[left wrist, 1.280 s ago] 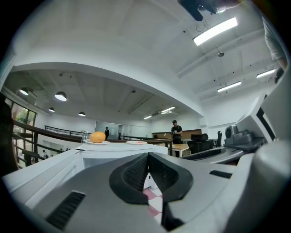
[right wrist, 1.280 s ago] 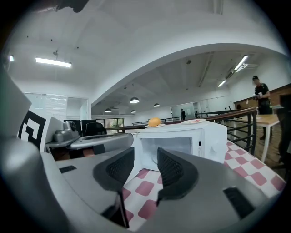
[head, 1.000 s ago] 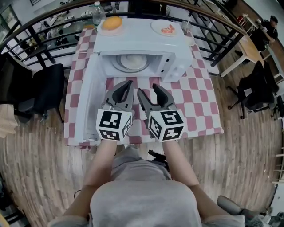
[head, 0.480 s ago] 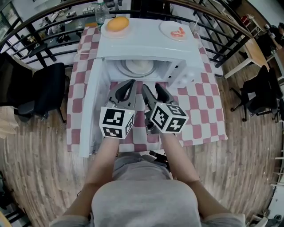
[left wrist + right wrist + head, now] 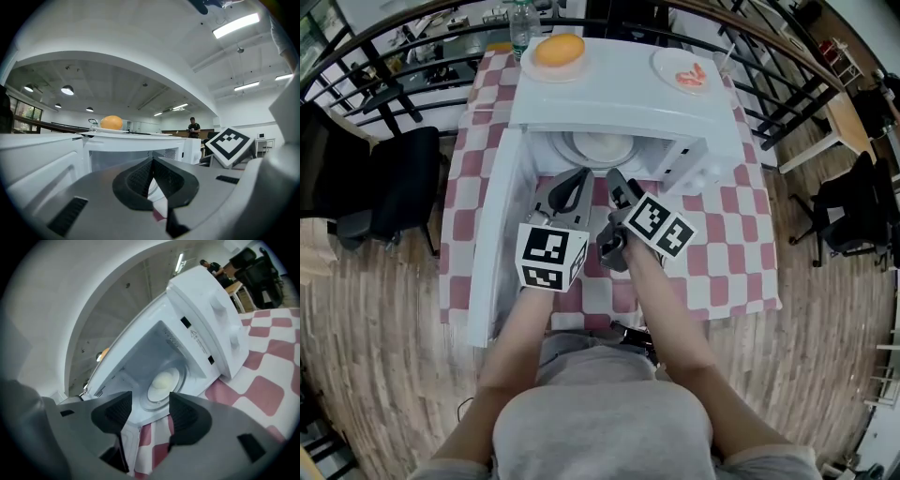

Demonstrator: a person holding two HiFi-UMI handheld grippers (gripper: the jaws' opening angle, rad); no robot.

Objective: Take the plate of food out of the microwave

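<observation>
- Wooden floor (image 5: 375,328) all round, a black railing (image 5: 384,56) at the back, and in the middle a table under a red-and-white checked cloth (image 5: 741,234).
- On that cloth sits the white microwave (image 5: 619,98), with its door (image 5: 492,244) swung wide open on the left of the head view.
- And there's the plate of food (image 5: 602,147), inside the cavity with a pale mound on it (the right gripper view looks straight in at it (image 5: 161,380)).
- The left gripper (image 5: 577,178) hangs low in front of the open mouth. Its jaws are pressed together tip to tip with nothing pinched, as its own view (image 5: 151,164) shows.
- The right gripper (image 5: 617,178) is just beside it, rolled onto its side. Its jaws are spread and the gap is empty (image 5: 149,408); the plate is framed beyond them, apart from the pads.
- Both grippers are outside the cavity, and neither touches the plate.
- On the microwave's roof there's an orange bun (image 5: 560,49) on a dish at the left and a second dish (image 5: 686,73) with reddish pieces at the right. A bottle (image 5: 521,14) stands behind.
- A black chair (image 5: 394,178) is off to the left of the table.
</observation>
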